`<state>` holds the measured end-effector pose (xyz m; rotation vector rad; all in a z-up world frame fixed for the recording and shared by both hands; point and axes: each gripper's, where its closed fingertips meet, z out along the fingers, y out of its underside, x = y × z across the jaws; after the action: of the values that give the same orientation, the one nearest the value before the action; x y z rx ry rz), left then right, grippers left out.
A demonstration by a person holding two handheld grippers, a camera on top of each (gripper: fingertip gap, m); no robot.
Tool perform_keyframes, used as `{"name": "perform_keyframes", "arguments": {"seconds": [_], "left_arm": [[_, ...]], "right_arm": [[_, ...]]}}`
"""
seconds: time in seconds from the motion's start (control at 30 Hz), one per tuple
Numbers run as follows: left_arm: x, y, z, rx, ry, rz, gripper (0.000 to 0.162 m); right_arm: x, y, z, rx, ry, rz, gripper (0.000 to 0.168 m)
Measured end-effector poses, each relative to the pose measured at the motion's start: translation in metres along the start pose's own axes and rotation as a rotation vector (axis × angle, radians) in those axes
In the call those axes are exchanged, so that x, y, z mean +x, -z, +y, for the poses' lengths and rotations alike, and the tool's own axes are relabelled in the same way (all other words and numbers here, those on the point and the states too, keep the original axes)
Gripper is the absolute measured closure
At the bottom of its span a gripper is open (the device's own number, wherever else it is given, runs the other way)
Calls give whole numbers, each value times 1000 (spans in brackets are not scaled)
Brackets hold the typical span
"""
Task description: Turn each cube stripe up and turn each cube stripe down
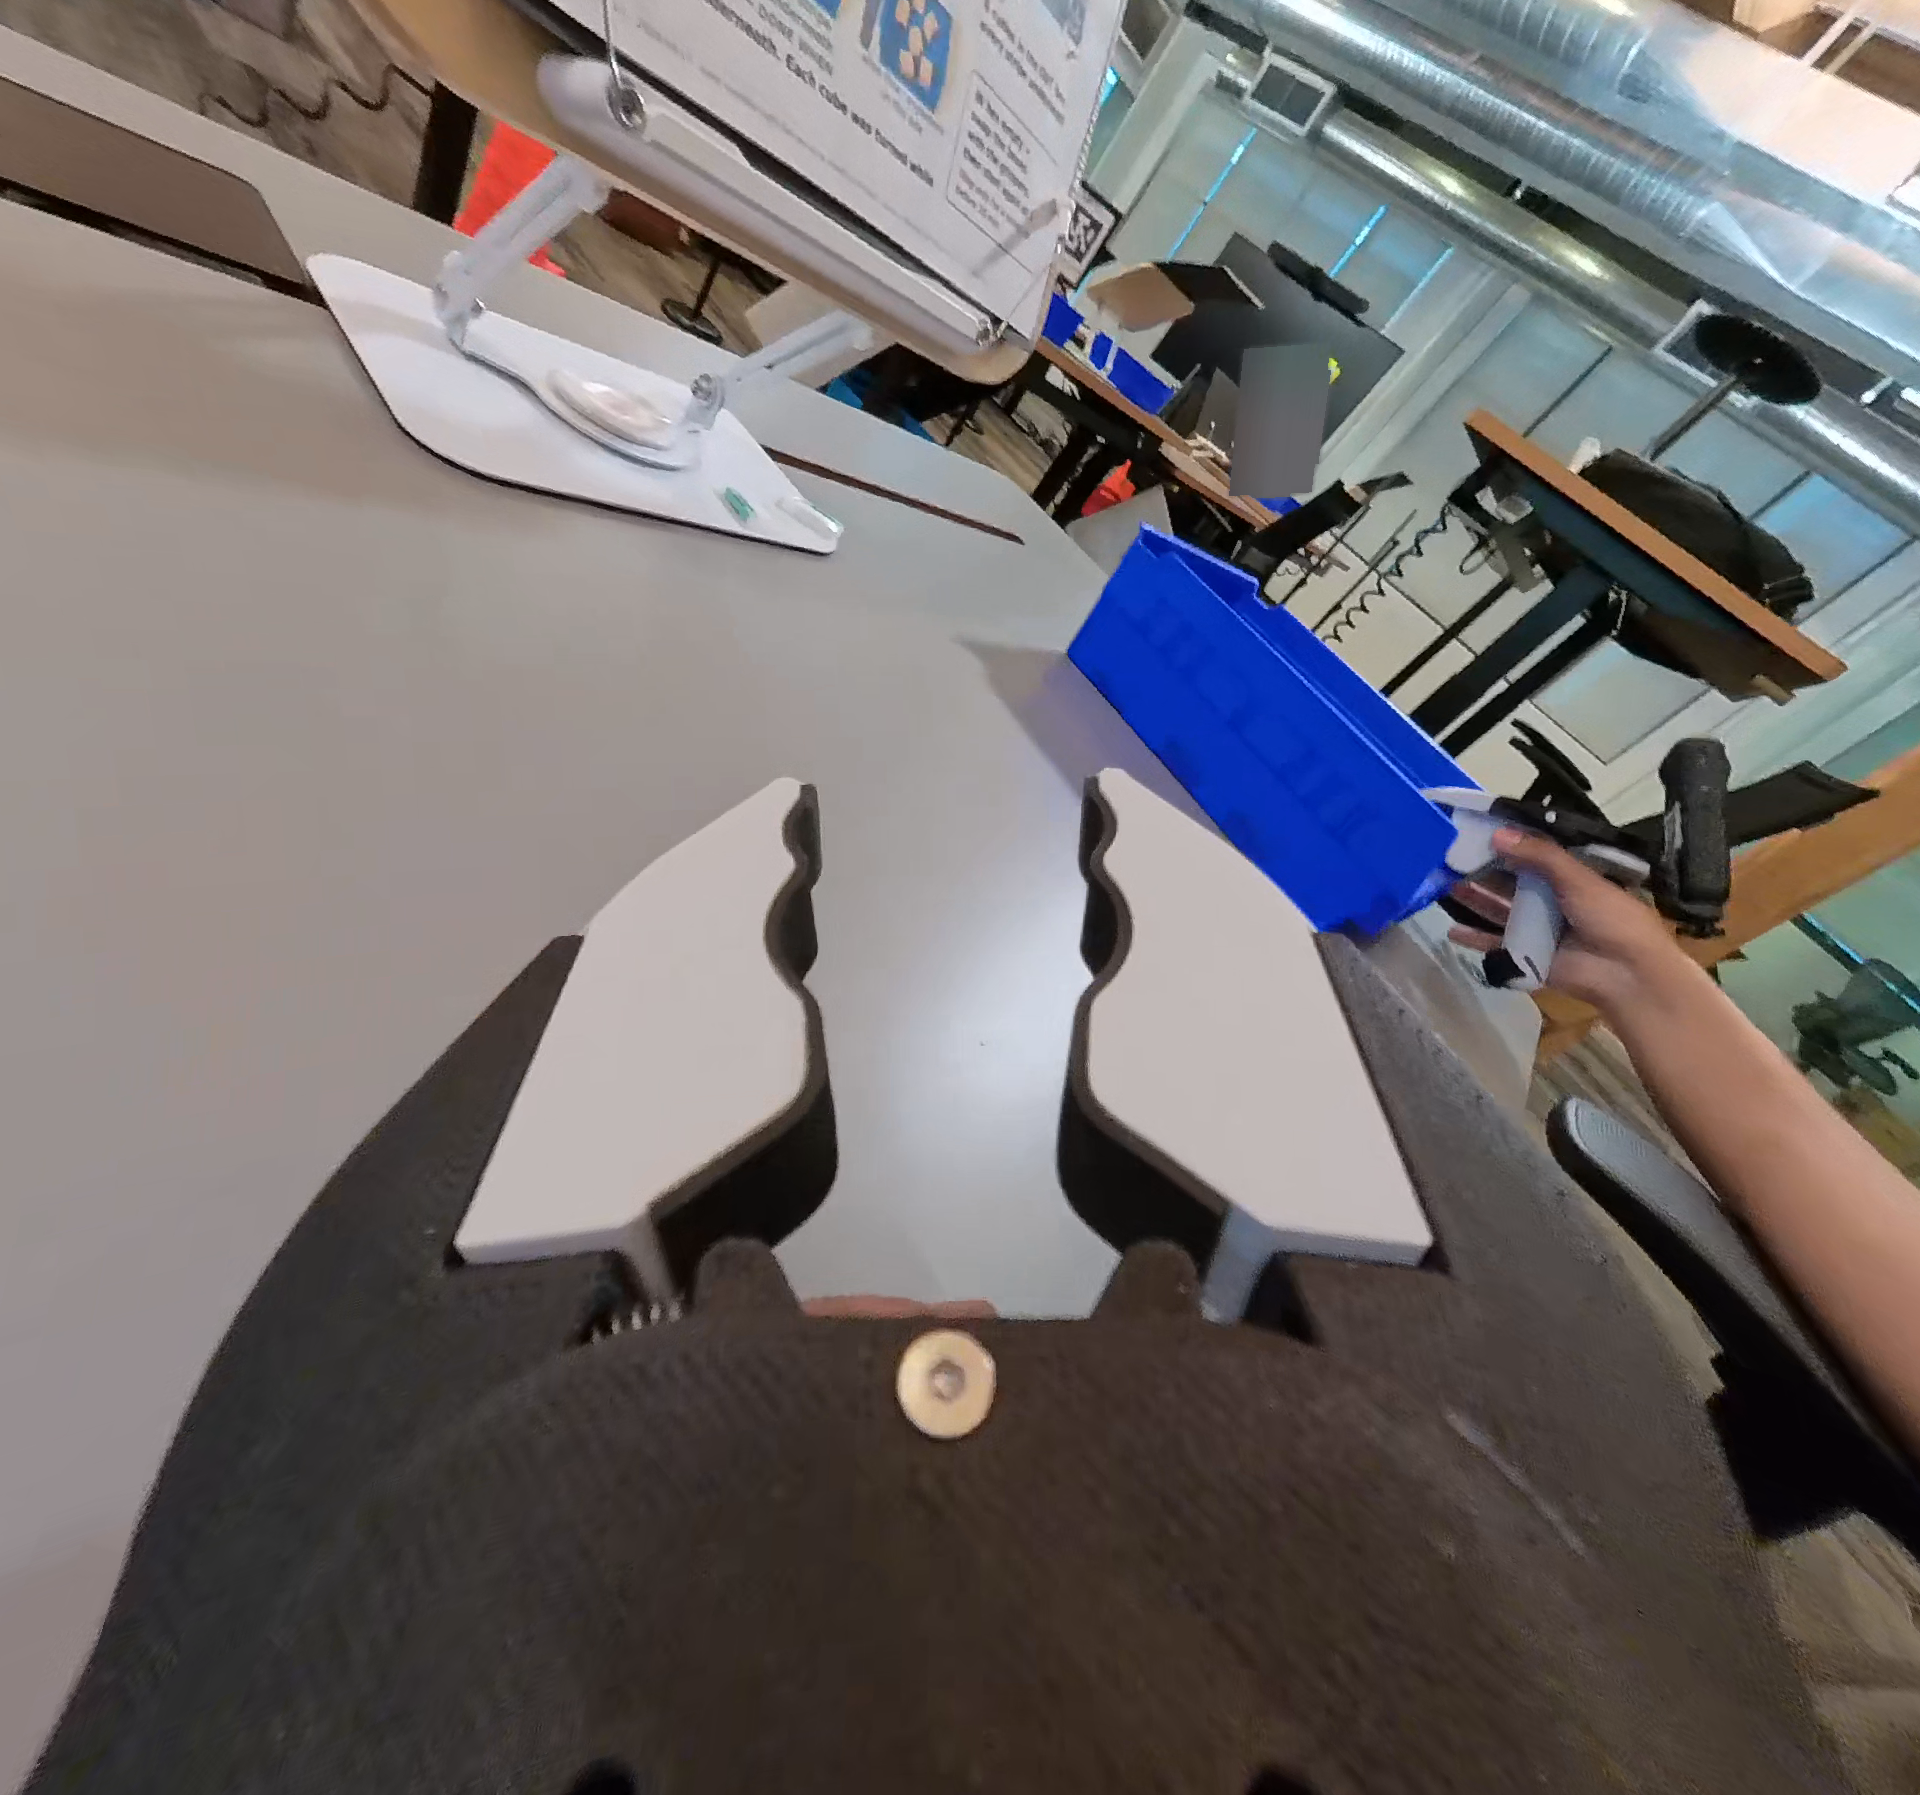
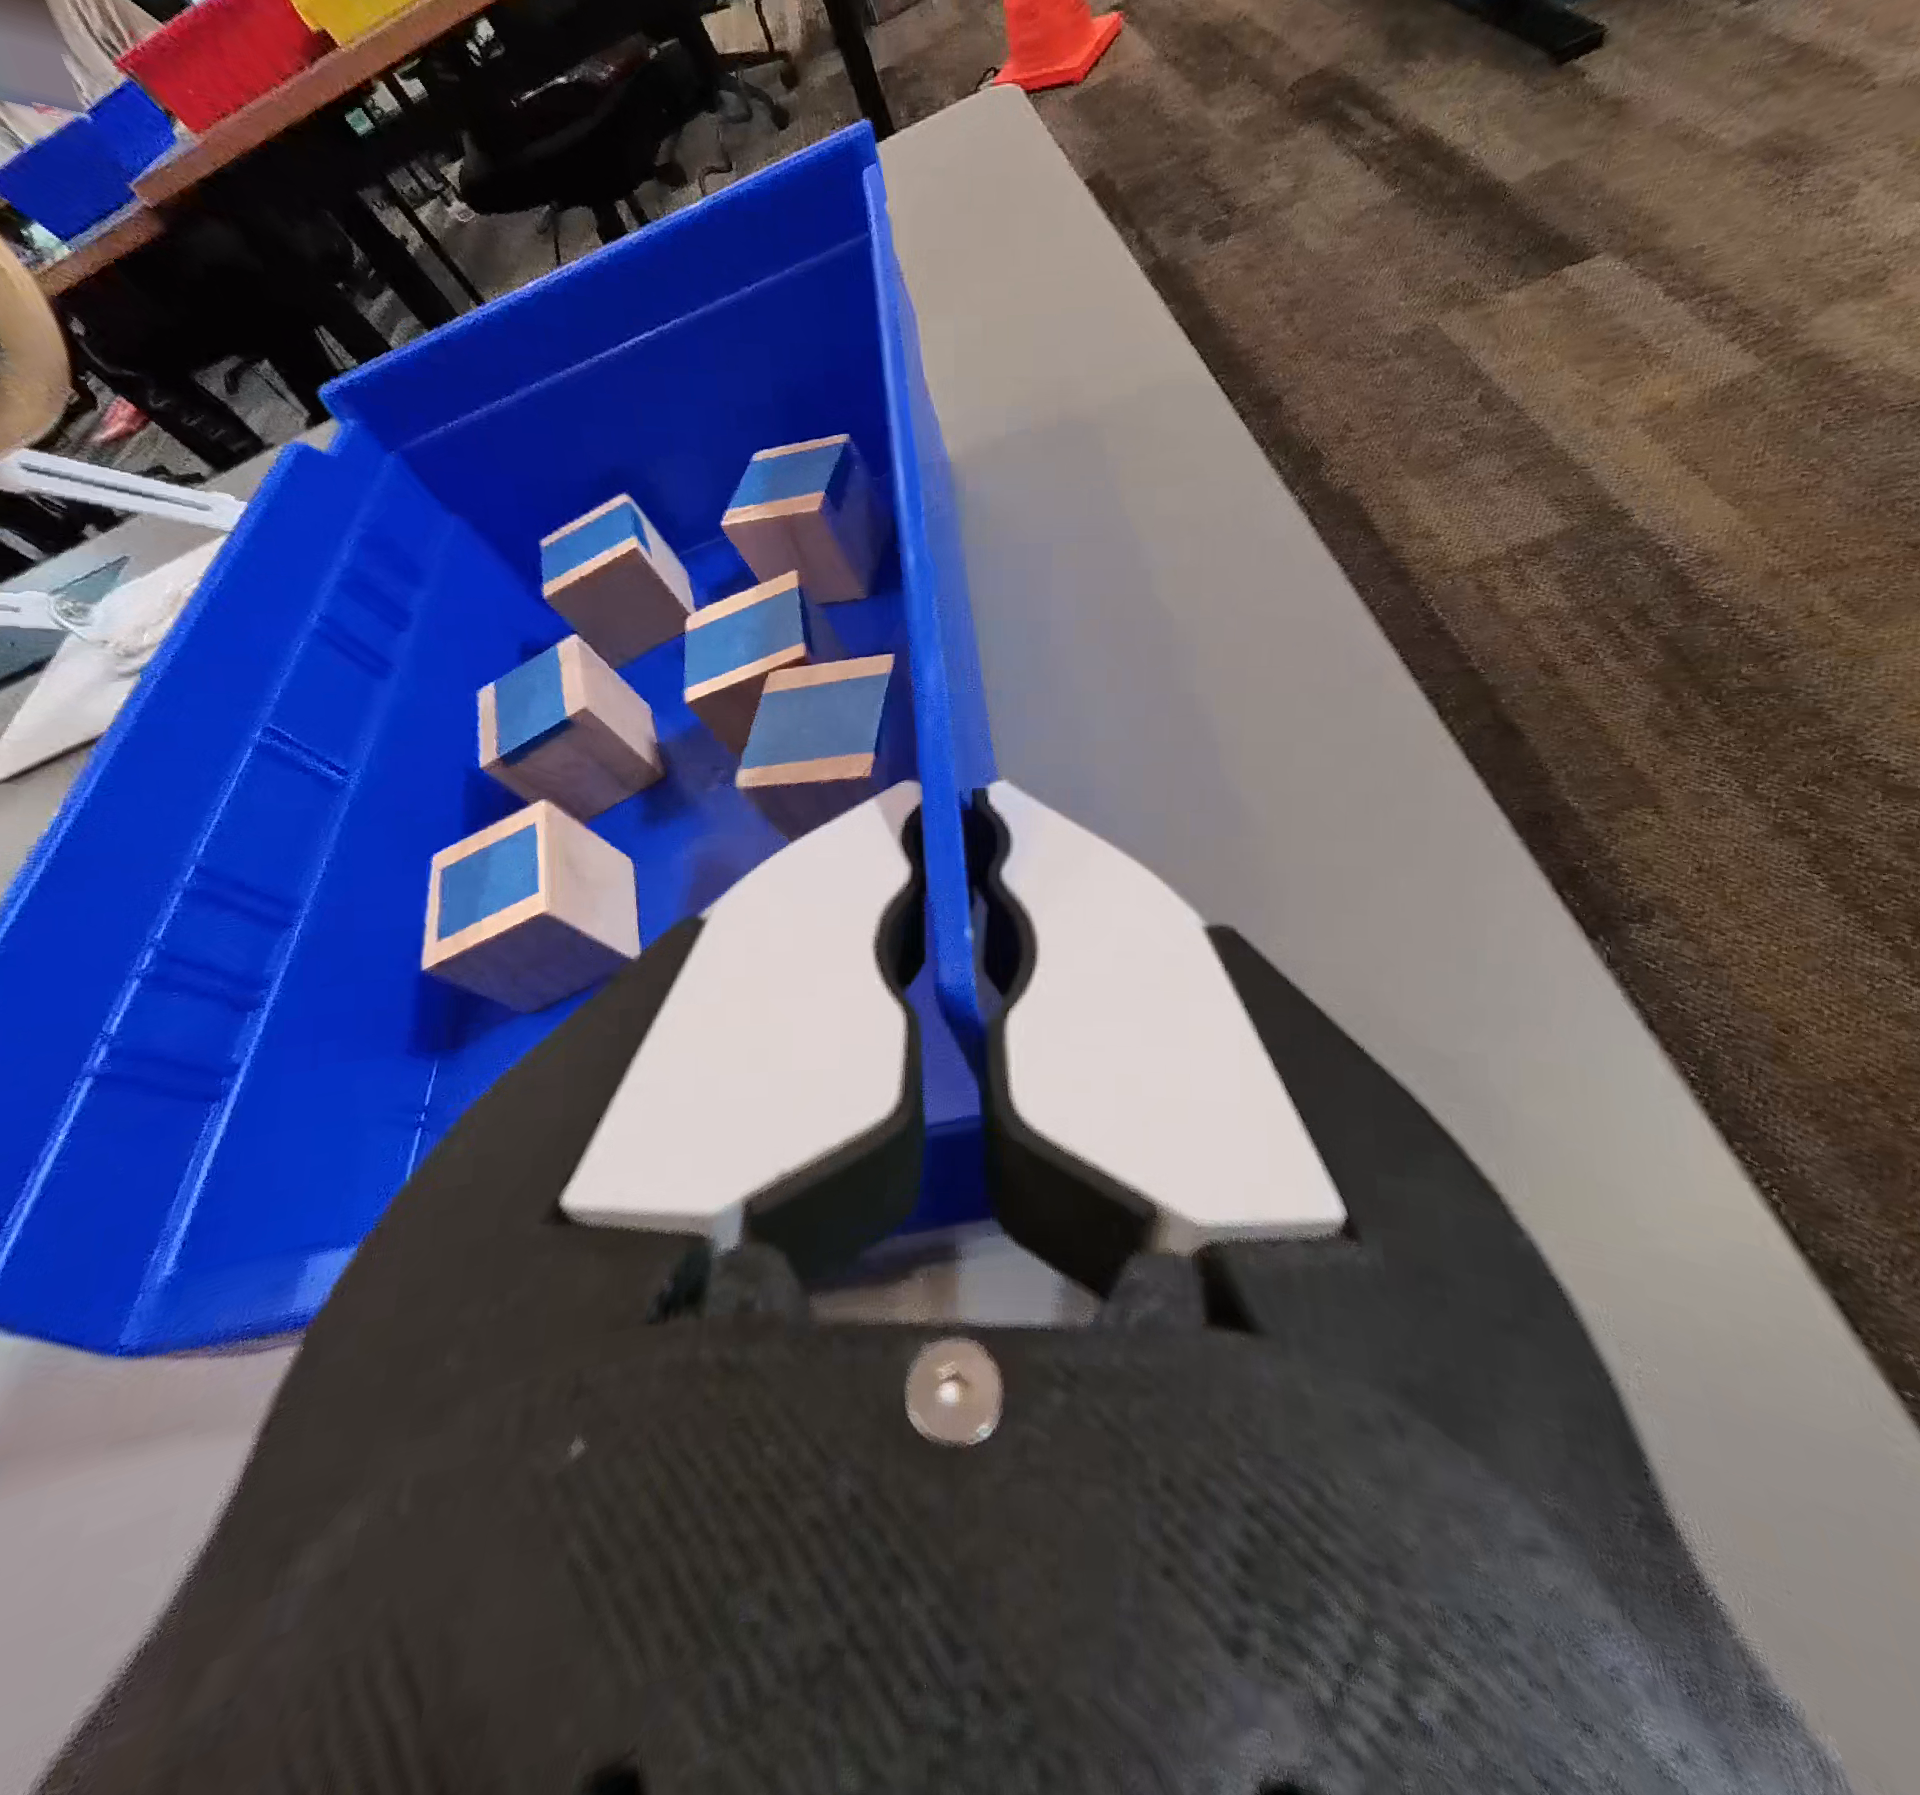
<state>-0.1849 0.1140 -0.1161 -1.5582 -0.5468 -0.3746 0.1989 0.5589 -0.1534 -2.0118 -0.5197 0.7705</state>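
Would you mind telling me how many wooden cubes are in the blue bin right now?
6, all in the blue bin: nearest cube, left-middle cube, far-left cube, far-right cube, centre cube, and cube by the right gripper at. None seem hidden.

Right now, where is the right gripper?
In the right wrist view, the right gripper is shut on the right-hand wall of the blue bin, beside the cubes near the table's edge.
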Motion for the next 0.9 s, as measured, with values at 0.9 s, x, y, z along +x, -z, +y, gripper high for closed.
{"name": "perform_keyframes", "arguments": {"seconds": [0.9], "left_arm": [[-71,123,-88,218,-563,-954,109]], "right_arm": [[-101,-1,-8,140,-125,-170,163]]}}
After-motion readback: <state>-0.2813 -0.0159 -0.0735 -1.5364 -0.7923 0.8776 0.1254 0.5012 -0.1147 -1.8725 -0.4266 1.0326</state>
